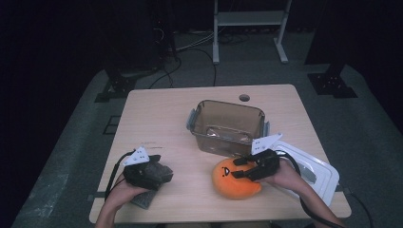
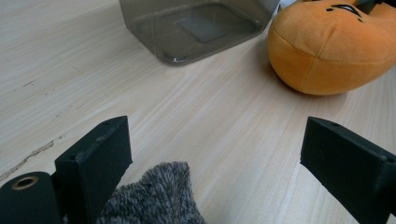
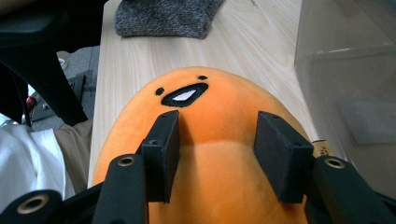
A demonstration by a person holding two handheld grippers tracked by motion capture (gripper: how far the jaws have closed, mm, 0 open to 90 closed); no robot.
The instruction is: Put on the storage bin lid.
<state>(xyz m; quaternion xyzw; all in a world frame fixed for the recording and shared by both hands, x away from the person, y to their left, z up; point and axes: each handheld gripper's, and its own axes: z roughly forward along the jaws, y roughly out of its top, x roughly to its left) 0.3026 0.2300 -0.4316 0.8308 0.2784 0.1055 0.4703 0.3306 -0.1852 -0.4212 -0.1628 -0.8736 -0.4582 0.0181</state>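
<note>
Right gripper (image 3: 217, 154) had its jaws clenched on the plush (image 3: 205, 154) at lower center of the desk (image 1: 161, 109), so honestly I'd lift slowly toward the bin (image 1: 227, 124); left gripper's (image 2: 212, 163) jaws hung released.

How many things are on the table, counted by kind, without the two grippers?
Orange plush toy: 1
Grey fuzzy cloth: 1
Clear plastic container: 1
White lid: 1
Total: 4
</note>
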